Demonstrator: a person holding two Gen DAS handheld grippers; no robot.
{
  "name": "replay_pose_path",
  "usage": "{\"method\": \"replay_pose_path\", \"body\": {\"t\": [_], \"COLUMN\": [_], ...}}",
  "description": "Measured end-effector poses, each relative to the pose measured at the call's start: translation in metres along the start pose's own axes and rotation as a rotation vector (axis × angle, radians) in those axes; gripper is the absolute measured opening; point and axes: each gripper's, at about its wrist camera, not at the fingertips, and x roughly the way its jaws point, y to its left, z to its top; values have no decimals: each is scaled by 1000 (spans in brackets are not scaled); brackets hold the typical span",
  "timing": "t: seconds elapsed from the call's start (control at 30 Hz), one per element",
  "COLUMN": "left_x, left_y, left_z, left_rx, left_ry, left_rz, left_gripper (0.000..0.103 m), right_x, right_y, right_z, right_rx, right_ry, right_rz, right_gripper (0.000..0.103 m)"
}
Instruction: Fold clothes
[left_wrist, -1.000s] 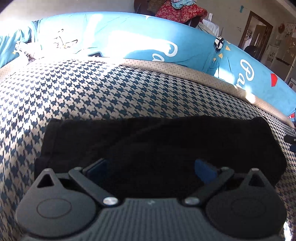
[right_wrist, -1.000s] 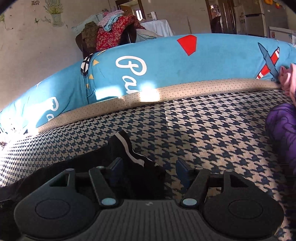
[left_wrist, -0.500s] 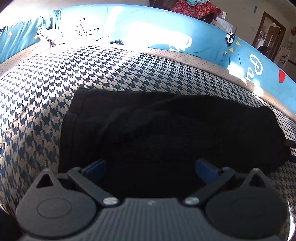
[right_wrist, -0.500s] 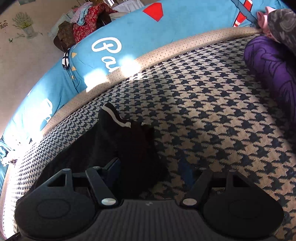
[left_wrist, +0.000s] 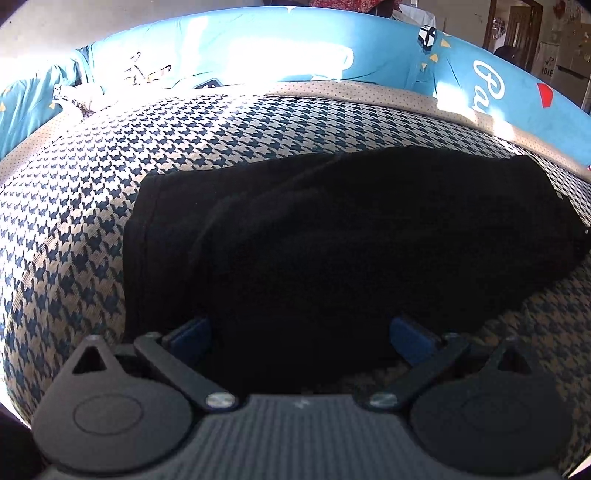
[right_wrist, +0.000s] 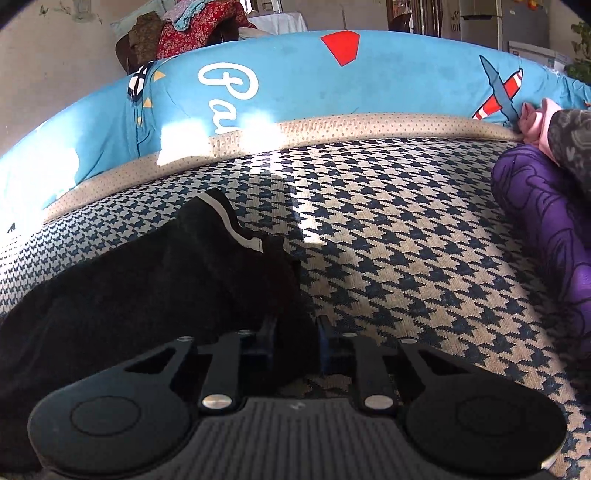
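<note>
On the bed: houndstooth cover, blue bolster along the far edge.
Black garment: spread long across the middle; I judge a fold in hand.
Purple clothes: right, well apart; open room between.
Left hand-held gripper: jaws wide, over the near hem, holding nothing.
Right hand-held gripper: I've pinched the white-trimmed corner; lift next.
</note>
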Motion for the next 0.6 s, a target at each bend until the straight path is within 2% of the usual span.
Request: {"method": "replay_pose_path", "body": {"t": [0.13,0.33,0.43,0.6], "left_x": [-4,-12,-20,-24], "left_y": [0,-4,2,13], "left_z": [-5,-14,-17,-16], "left_rx": [19,54,-5,-69], "left_ry": [14,28,15,-7], "left_rz": [-16,-32,-77,-61], "left_gripper": [103,103,103,103], "right_x": [-3,-16,-31,-50], "right_y": [1,-2,-1,7], "right_z": [-1,-3,-6,-15], "right_rx": [-4,9,28,34], "right_ry": [9,-2,-31,-67], "right_rz": [-44,-73,-85,-27], "right_gripper": [19,34,37,38]}}
